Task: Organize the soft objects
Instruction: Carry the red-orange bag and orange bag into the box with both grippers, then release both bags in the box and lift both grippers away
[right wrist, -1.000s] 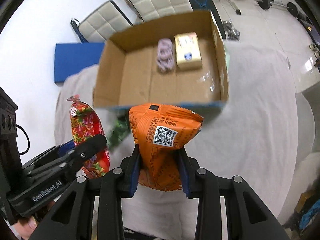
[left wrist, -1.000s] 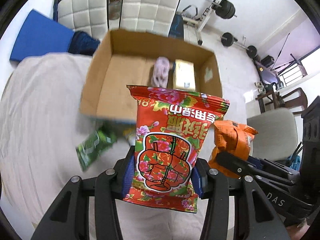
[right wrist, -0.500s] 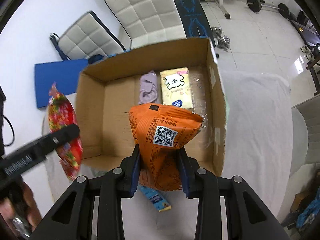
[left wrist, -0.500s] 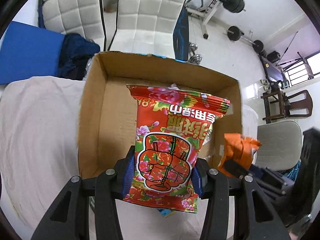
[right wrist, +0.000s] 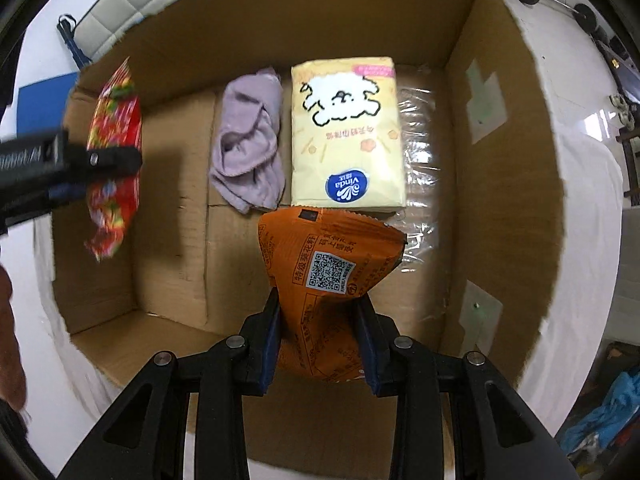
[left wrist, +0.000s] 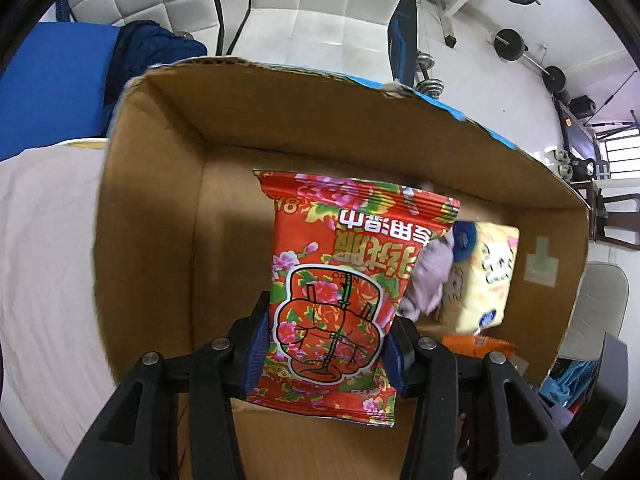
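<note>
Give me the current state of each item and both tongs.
Left tongs: shut on red floral packet, over the box.
Right tongs: shut on orange packet, over the box.
Cardboard box: open-topped.
Yellow tissue pack: lying flat inside.
Lilac cloth: crumpled inside, beside the tissue pack.

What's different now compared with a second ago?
Both tools have carried their packs forward and down over the cardboard box: the left tool with the red floral pack, the right tool with the orange pack. Both grips are unchanged; the purple cloth and yellow tissue pack haven't moved.
</note>
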